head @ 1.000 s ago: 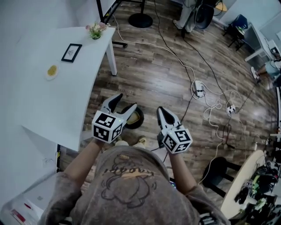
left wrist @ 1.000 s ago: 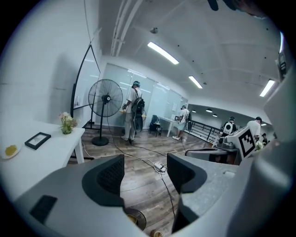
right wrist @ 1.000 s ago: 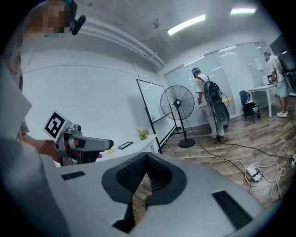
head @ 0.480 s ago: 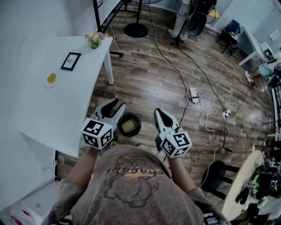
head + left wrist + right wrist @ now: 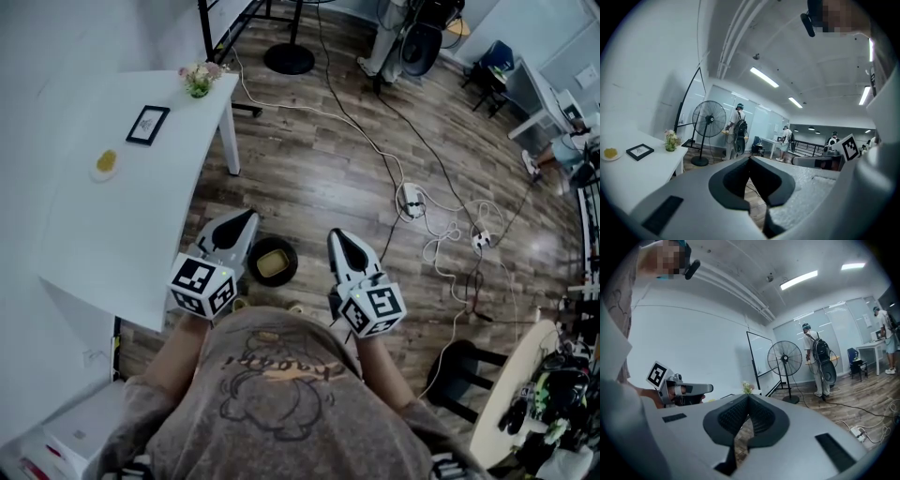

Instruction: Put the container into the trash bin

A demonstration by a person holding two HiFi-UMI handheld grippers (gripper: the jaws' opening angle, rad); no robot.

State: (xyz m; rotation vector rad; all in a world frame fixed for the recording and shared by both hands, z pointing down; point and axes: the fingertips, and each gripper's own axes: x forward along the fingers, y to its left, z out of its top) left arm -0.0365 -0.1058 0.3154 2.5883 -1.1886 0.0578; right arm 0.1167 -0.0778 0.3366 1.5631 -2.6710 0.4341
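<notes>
The black round trash bin [image 5: 273, 261] stands on the wood floor by the white table's corner. A yellowish container [image 5: 271, 266] lies inside it. My left gripper [image 5: 247, 218] hovers just left of the bin, shut with nothing between its jaws; in the left gripper view its fingertips [image 5: 750, 160] meet and point out into the room. My right gripper [image 5: 337, 235] hangs to the right of the bin, also shut and empty, with its pads [image 5: 748, 396] together. Each gripper view shows the other gripper off to the side.
The white table [image 5: 122, 234] at the left bears a picture frame [image 5: 147, 124], a flower pot [image 5: 199, 80] and a small plate [image 5: 105, 164]. Cables and power strips [image 5: 410, 198] cross the floor on the right. A black stool [image 5: 461, 364] and a round table stand at the lower right. A standing fan [image 5: 708, 120] and several people are far off.
The left gripper's jaws have gone from wide open to shut, empty. Both grippers have risen a little beside the bin.
</notes>
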